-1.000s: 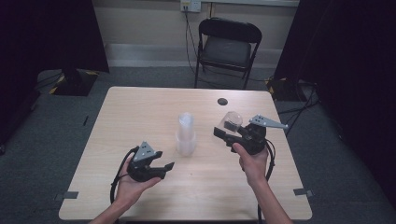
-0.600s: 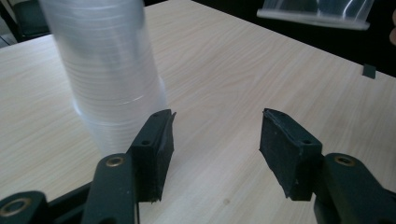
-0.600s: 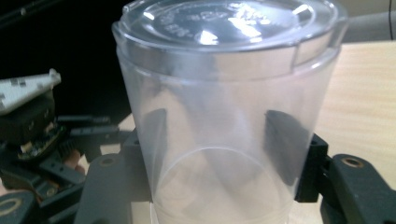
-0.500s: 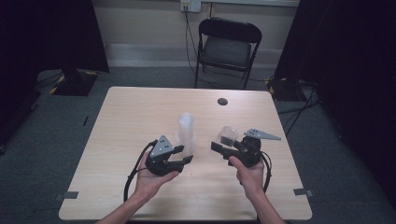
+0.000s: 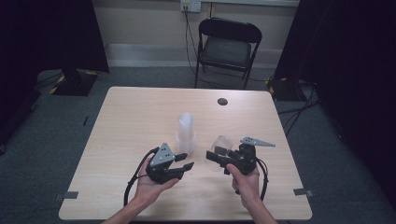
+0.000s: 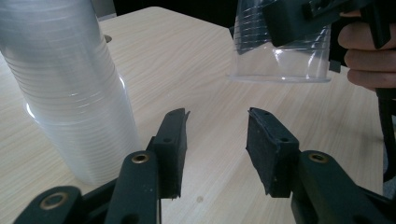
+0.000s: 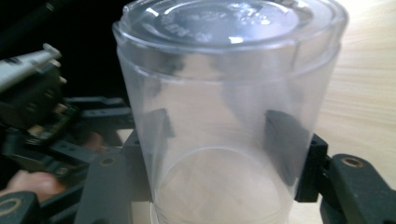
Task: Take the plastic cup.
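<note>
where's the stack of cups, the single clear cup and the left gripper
stack of cups (image 5: 186, 130), high view, side wall
single clear cup (image 7: 224, 116), right gripper view, side wall
left gripper (image 6: 217, 140), left gripper view, between its fingertips

I work at a pale wooden table (image 5: 126, 121) standing on grey carpet (image 5: 60, 116). Beyond its far edge a black folding chair (image 5: 227, 46) faces me, set against a cream wall (image 5: 140, 23) with a socket (image 5: 190, 4) and a cord hanging from it. Black curtains (image 5: 42, 32) close in on the left and right. Tape marks (image 5: 70, 195) sit by the near corners.
</note>
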A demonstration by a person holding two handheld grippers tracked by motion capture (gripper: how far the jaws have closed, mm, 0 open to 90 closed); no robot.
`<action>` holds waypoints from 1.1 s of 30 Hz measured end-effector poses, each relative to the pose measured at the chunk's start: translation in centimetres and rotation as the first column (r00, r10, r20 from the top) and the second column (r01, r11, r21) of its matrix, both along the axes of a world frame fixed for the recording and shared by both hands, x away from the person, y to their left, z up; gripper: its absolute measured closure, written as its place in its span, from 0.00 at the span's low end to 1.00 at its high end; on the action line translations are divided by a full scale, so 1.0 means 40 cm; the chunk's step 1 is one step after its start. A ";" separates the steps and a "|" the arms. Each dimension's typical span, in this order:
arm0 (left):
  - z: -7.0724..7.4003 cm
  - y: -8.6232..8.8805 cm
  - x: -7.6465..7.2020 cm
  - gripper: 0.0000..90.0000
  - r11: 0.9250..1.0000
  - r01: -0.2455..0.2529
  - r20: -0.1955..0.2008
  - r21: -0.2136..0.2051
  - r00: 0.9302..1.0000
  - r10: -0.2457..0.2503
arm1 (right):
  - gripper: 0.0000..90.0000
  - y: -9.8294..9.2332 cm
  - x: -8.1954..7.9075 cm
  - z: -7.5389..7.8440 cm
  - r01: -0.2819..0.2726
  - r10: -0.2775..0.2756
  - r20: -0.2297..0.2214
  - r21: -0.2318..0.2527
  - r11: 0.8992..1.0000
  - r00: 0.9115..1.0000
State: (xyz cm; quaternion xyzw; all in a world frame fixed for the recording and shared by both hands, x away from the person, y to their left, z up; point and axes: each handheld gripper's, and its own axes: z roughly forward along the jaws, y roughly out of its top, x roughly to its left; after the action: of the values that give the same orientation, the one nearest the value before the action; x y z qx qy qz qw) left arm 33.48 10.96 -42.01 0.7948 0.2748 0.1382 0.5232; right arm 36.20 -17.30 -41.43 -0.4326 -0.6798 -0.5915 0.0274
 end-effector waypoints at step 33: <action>-0.034 -0.071 -0.056 0.82 0.999 -0.047 0.265 -0.012 0.963 0.049 | 0.48 0.069 -0.008 -0.021 -0.114 0.170 -0.264 0.216 0.970 0.950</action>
State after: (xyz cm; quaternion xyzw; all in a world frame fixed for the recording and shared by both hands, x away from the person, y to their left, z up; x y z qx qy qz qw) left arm 31.23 8.14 -43.37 0.7609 0.2219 0.2551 0.5538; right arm 35.90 -14.56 -42.25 -0.4569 -0.6363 -0.5855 0.2088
